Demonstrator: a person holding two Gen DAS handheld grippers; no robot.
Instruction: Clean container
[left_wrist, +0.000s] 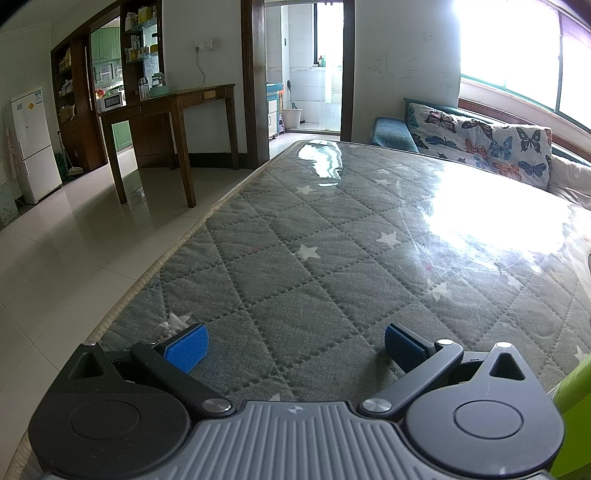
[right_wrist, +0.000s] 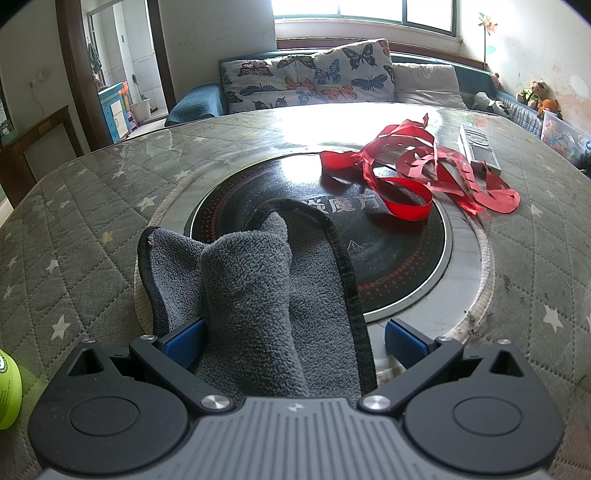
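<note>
Lying straight ahead of the right tongs (right_wrist: 293, 341), the gray cloth (right_wrist: 258, 288) runs lengthwise away from them, its near end bunched up between the two blue pads and its far end draped onto the black round cooktop (right_wrist: 399, 251) set into the counter (right_wrist: 74, 236). The right tongs stand wide open: the left pad sits against the cloth's edge, the right pad is apart from it, so nothing is gripped. Closing on the raised fold in the middle looks like the natural next move, since the fold's long axis lines up with the tongs' reach.

The left tongs (left_wrist: 293, 347) are also spread wide and hold nothing, pointing across a bare stretch of the quilted counter cover toward the sofa (left_wrist: 480, 140). The right side is plainly the nearer one to the cloth.

A green container (right_wrist: 9, 391) shows at the lower left edge of the right view and again at the lower right edge of the left view (left_wrist: 576, 406), so it sits between the two tongs, close beside both. A tangle of red ribbon (right_wrist: 417, 173) lies across the far rim of the cooktop, well clear of the cloth.
</note>
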